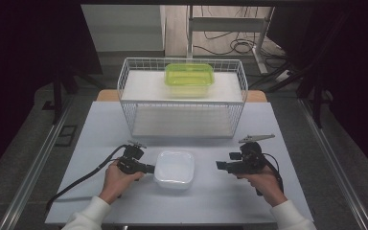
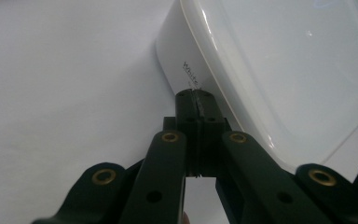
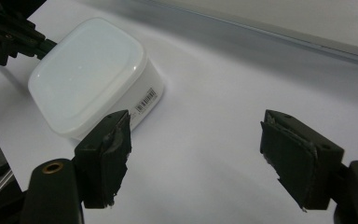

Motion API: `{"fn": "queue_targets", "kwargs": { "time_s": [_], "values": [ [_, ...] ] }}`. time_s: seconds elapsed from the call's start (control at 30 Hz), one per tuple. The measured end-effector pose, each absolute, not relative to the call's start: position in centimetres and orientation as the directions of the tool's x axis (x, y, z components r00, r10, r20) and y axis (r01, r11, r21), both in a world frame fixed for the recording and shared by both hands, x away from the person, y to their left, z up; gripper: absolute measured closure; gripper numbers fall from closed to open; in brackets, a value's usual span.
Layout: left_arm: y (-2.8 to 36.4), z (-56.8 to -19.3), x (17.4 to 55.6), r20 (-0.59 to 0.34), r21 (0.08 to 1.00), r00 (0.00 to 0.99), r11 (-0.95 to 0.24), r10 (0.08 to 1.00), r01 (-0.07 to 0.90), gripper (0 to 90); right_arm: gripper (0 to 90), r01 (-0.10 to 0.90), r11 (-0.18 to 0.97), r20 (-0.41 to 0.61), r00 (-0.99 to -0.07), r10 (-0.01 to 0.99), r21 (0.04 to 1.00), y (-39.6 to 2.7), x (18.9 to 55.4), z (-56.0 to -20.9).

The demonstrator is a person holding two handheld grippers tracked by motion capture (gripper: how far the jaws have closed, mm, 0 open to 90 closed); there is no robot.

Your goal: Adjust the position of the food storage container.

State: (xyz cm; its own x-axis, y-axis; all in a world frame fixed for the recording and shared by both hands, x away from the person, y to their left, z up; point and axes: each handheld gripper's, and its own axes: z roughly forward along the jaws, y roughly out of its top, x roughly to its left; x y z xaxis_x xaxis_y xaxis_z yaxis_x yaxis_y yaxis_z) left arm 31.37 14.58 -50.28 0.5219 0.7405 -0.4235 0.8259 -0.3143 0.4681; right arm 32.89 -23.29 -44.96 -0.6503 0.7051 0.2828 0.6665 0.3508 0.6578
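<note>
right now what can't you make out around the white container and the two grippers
- Inside of the white container: hidden by its lid in all views.
- Printed label, left gripper view: partly covered by the shut left gripper.
- Barcode label, right gripper view: too small to read.
- Green container, high view: contents blurred.
- Right gripper: open, nothing between the jaws.

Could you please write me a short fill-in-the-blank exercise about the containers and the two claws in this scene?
1. The green container sits on top of the wire ____.
2. The left claw, its jaws shut, has its tip against the ____ container's side.
3. The right claw has its jaws ____, with nothing between them.
4. The white container has its lid ____.

Missing words: rack; white; open; on
</note>
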Motion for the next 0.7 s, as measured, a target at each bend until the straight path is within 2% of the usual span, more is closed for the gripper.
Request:
{"fn": "queue_targets", "kwargs": {
  "time_s": [0.53, 0.7],
  "values": [
    [13.53, -50.49, 30.96, -0.439, 0.474, 0.539, -0.324, 0.719, 0.818, 88.9, 23.0, 0.675, 0.336, 0.288, -0.636, 0.716, 0.657, -23.46, 33.07, -45.08],
    [14.28, -49.75, 30.75, -0.370, 0.528, 0.522, -0.289, 0.768, 0.799, 80.3, 21.0, 0.665, 0.330, 0.281, -0.638, 0.717, 0.670, -23.56, 33.05, -44.95]
  ]
}}
